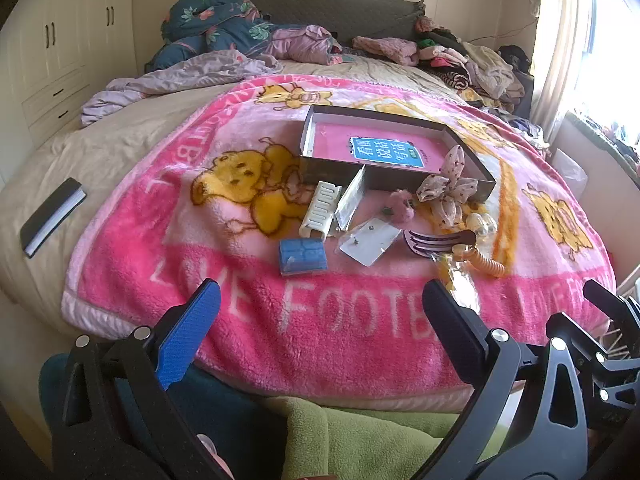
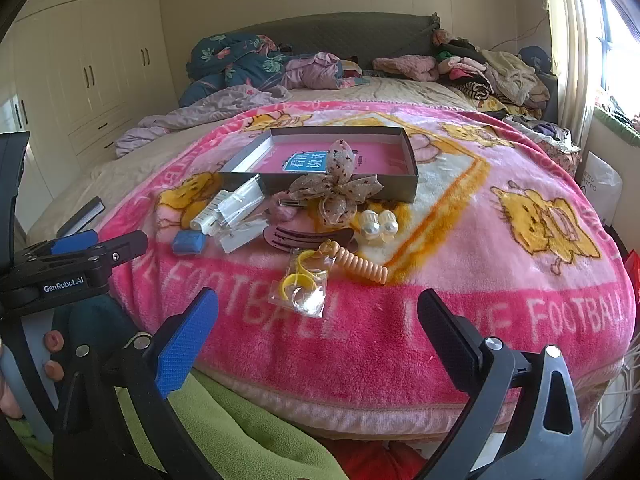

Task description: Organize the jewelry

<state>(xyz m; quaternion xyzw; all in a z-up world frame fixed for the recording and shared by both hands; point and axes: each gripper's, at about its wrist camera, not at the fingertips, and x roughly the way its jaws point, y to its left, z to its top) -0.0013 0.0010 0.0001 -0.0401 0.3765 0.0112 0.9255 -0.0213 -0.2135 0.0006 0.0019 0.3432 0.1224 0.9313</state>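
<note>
A shallow dark box (image 1: 332, 170) (image 2: 396, 136) holding a pink book lies on the pink blanket. In front of it lie a spotted fabric bow (image 1: 446, 190) (image 2: 340, 190), a white claw clip (image 1: 320, 210), a blue case (image 1: 302, 256) (image 2: 188, 243), a clear earring packet (image 1: 370, 240), a dark comb clip (image 1: 436, 242) (image 2: 304, 236), pearl clips (image 2: 378, 222), an orange coil tie (image 2: 366, 268) and a bag of yellow rings (image 2: 300, 286). My left gripper (image 1: 320, 320) and right gripper (image 2: 316, 320) hover open at the bed's near edge, holding nothing.
The pink blanket (image 1: 360, 320) covers the bed's near half. A black notebook (image 1: 52, 216) lies at the left edge. Piled clothes (image 1: 472, 60) and bedding (image 1: 216, 28) fill the far side. Wardrobes (image 2: 88, 64) stand left, a window right. Green fabric (image 1: 360, 432) lies below the grippers.
</note>
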